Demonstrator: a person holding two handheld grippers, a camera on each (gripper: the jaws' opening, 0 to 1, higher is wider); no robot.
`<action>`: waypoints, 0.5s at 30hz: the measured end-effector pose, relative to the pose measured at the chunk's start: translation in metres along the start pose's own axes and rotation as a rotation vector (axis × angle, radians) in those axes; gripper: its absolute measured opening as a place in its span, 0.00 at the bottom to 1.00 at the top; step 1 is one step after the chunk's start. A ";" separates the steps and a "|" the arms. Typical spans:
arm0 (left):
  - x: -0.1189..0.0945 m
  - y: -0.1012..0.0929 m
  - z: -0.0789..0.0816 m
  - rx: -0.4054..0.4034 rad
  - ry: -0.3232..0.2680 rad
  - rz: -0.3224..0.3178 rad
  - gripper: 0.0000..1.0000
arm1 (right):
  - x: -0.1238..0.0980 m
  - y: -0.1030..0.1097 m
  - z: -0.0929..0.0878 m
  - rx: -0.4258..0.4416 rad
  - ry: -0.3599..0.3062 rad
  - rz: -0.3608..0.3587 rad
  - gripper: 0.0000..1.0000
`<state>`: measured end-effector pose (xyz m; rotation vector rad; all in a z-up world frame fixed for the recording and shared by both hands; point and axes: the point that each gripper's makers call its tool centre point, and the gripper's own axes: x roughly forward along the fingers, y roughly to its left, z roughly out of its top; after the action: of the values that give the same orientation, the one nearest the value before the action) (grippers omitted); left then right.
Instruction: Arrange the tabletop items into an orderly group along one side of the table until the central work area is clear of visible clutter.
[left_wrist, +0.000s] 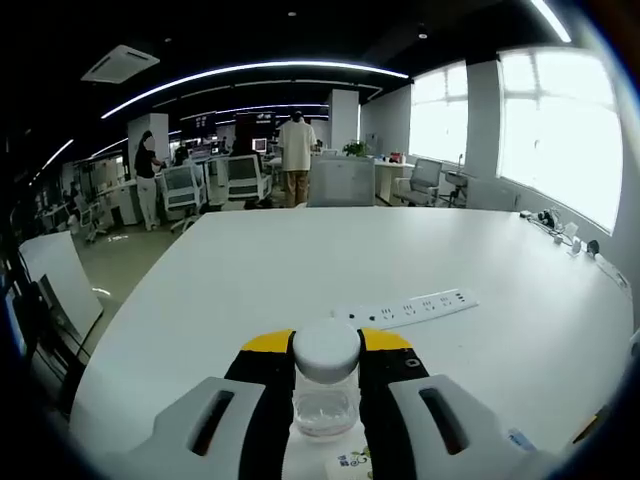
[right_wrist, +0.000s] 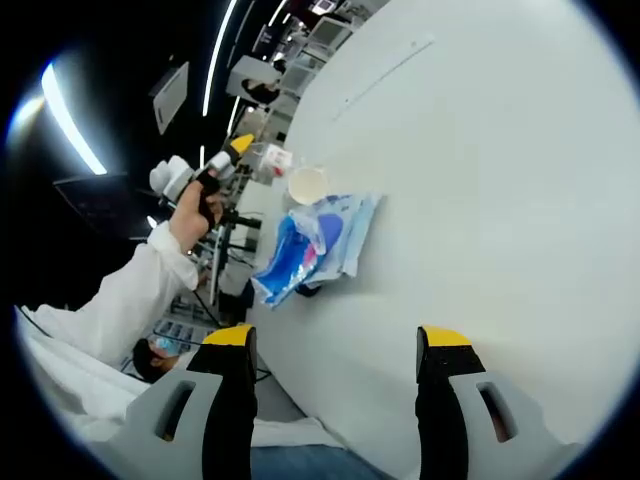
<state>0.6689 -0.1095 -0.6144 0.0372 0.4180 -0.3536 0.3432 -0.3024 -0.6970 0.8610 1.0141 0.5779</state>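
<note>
Left gripper (left_wrist: 326, 385) clamps a clear jar (left_wrist: 325, 385) (white lid) above the table (left_wrist: 250, 270), near a power strip (left_wrist: 405, 308). Right gripper (right_wrist: 335, 375) gapes wide, holding nothing, beyond it a blue bag (right_wrist: 305, 245) and cup (right_wrist: 307, 184)

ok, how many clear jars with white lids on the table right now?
1. The clear jar with white lid sits between the left gripper jaws in the left gripper view, near the white power strip. Others may be hidden behind the blue plastic bag.

Left tongs (left_wrist: 325, 385) clamp a white-capped clear jar (left_wrist: 326, 385) above the white table (left_wrist: 300, 270).
</note>
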 end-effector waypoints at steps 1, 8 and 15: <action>0.000 0.000 0.000 0.000 -0.001 0.001 0.22 | 0.000 0.001 0.000 -0.002 0.001 0.002 0.63; -0.003 0.000 0.000 -0.016 -0.039 0.020 0.23 | -0.004 0.000 0.004 -0.002 -0.015 0.003 0.63; -0.012 0.009 0.015 -0.075 -0.156 0.066 0.70 | -0.006 -0.001 0.005 -0.002 -0.024 0.003 0.63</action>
<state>0.6675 -0.0987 -0.5961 -0.0493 0.2743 -0.2734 0.3450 -0.3090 -0.6942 0.8658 0.9903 0.5704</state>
